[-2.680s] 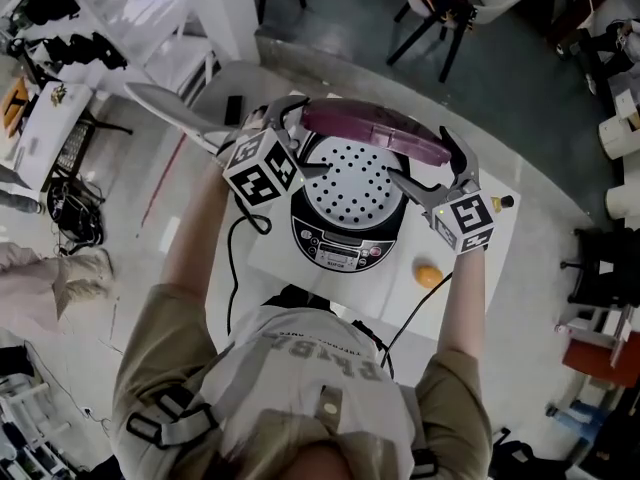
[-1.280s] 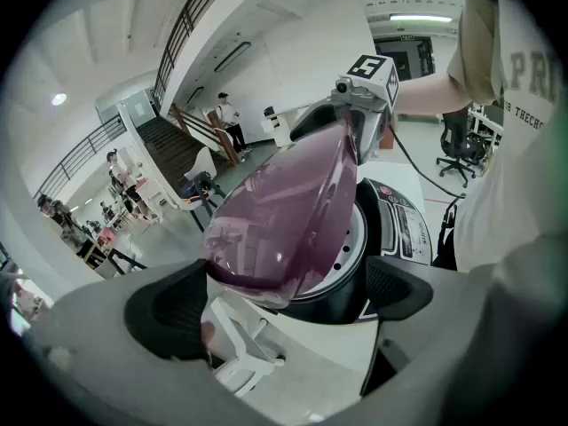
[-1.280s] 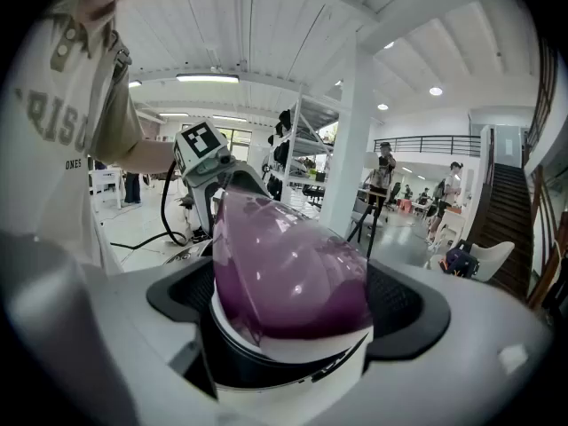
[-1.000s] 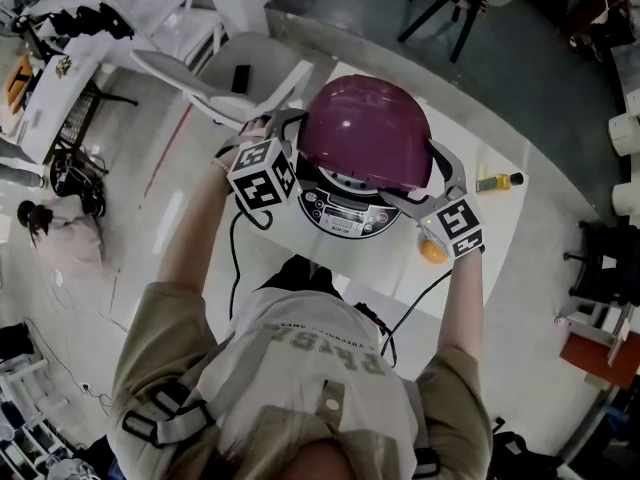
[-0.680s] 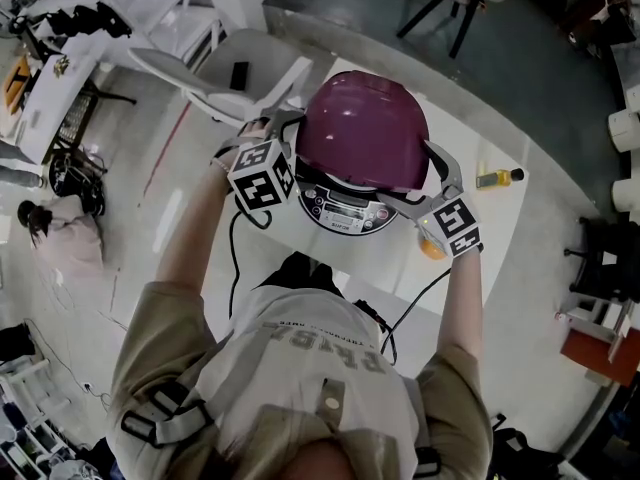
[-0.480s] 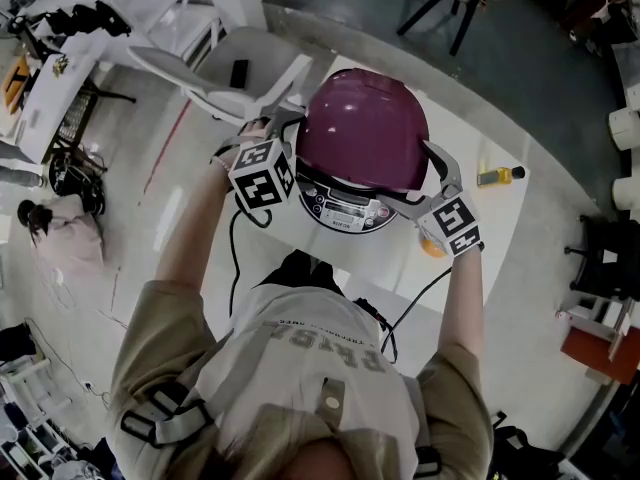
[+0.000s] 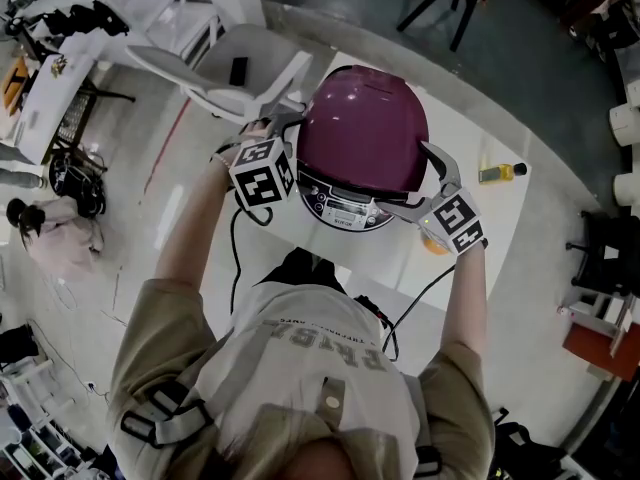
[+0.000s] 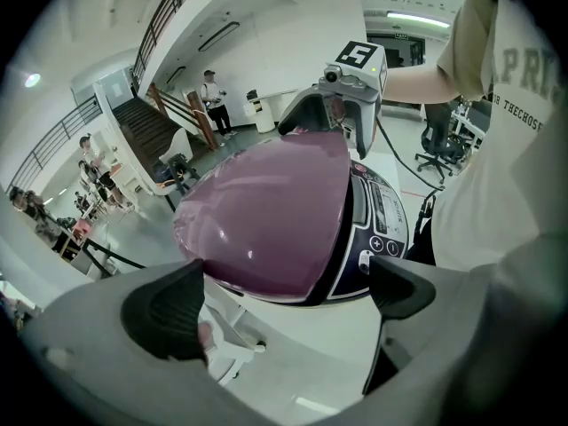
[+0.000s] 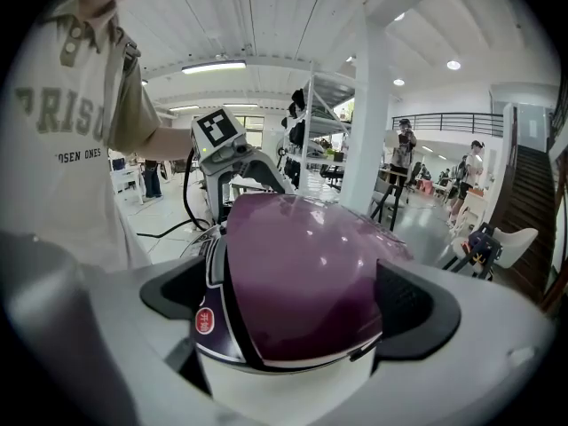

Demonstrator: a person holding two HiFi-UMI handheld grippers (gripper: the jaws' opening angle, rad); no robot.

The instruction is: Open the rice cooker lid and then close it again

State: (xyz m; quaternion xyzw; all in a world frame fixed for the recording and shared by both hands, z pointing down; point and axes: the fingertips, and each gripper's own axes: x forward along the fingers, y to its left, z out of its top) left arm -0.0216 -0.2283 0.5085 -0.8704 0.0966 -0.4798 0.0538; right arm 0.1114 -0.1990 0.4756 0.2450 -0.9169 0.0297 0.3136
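The rice cooker's purple domed lid [image 7: 365, 133] lies down over the white body, with the control panel [image 7: 345, 208] facing the person. My left gripper [image 7: 295, 143] stands at the lid's left side and my right gripper [image 7: 418, 183] at its right side. In the left gripper view the lid [image 8: 266, 216] sits just ahead of the wide-apart jaws of my left gripper [image 8: 284, 295]. My right gripper [image 9: 293, 304] has just been opening its jaws; the lid [image 9: 306, 264] lies between its pads [image 9: 413, 304], which do not visibly press on it.
The cooker stands on a white table [image 7: 400, 258]. A small orange thing [image 7: 435, 246] lies under my right gripper, and a yellow bottle [image 7: 500, 173] lies further right. A white chair [image 7: 230, 68] holding a black object stands beyond the table. A black cord [image 7: 238, 253] hangs at the left.
The lid has swung from fully upright, with the perforated inner plate showing, down over the pot. Both grippers have sunk with it, and less of the control panel now shows.
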